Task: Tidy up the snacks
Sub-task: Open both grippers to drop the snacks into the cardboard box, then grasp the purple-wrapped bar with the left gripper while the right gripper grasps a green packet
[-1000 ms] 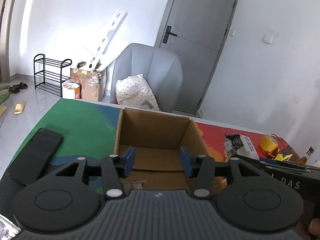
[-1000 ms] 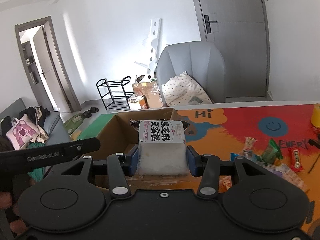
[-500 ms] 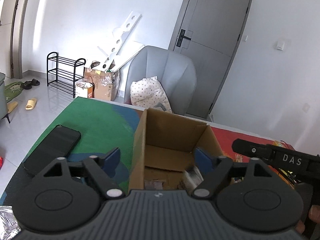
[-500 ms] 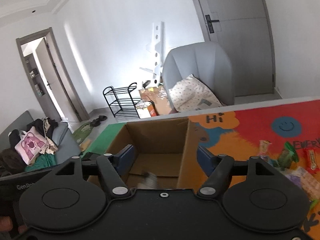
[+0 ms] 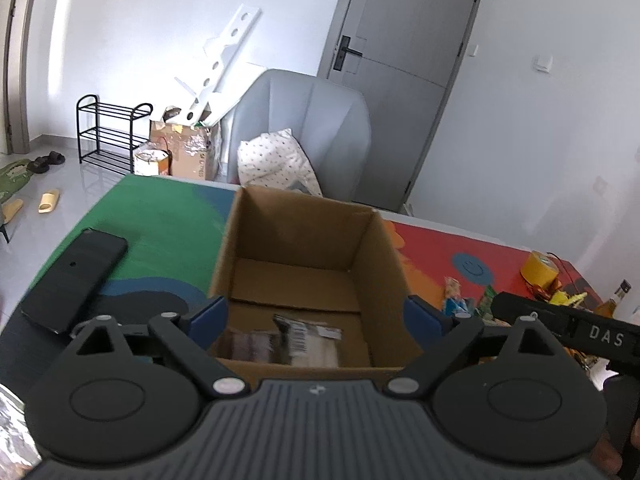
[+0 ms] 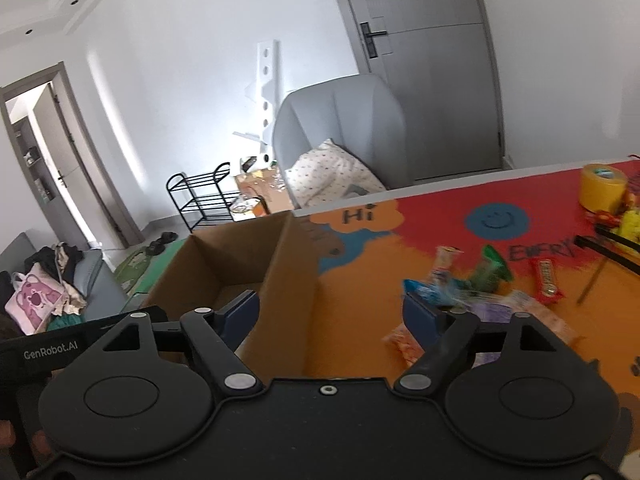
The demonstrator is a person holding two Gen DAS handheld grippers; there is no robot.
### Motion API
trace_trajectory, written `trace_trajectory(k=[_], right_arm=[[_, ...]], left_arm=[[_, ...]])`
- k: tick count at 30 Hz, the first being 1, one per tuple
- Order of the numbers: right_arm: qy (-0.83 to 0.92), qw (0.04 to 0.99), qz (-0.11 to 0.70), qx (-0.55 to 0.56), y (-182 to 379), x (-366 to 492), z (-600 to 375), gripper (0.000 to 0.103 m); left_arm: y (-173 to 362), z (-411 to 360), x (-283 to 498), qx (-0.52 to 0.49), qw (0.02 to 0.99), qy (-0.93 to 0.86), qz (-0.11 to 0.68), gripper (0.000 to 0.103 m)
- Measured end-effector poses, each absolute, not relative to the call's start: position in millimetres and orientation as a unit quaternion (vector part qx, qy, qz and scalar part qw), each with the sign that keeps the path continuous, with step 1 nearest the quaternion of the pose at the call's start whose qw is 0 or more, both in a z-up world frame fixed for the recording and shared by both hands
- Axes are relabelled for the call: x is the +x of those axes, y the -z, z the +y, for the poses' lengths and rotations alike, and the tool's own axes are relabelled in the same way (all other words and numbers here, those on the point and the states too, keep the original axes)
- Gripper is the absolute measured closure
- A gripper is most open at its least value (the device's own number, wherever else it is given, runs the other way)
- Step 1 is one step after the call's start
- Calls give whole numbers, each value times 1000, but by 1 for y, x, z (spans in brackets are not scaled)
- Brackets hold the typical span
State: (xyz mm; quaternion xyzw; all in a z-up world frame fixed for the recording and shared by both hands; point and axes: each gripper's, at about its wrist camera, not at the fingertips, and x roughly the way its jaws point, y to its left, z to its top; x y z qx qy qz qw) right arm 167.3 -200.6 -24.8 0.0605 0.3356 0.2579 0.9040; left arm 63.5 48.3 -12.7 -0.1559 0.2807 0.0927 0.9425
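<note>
An open cardboard box [image 5: 304, 248] stands on the colourful table mat. Two or three flat snack packets [image 5: 288, 340] lie on its floor near the front wall. My left gripper [image 5: 316, 316] hangs over the box's near edge, its jaws wide and still opening, nothing between the blue pads [image 5: 208, 316]. My right gripper [image 6: 330, 314] is at the right wall of the box [image 6: 248, 264], jaws opening, holding nothing. Several loose snack packets [image 6: 480, 292] lie on the orange mat to its right.
A black phone [image 5: 76, 276] lies left of the box on the green part of the mat. A yellow tape roll [image 6: 602, 184] and yellow clutter sit at the far right. A grey armchair [image 5: 312, 128] with a pillow stands behind the table.
The right gripper let go of the white packet, which dropped into the box. Both pairs of jaws have spread wide. The right view has swung right, towards the loose snacks.
</note>
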Motion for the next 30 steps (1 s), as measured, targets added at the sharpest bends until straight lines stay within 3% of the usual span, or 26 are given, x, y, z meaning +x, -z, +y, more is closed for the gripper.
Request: trace_trajectory(k=[5, 16, 30], right_arm=[[-246, 908, 335, 60, 25, 161, -220, 16], [-231, 909, 340, 67, 29, 154, -257, 0], [-189, 913, 352, 84, 52, 151, -308, 0]], left_arm=[[14, 30, 67, -151, 944, -81, 282, 0], [23, -12, 72, -129, 945, -46, 298, 0], [30, -50, 70, -98, 950, -19, 297, 0]])
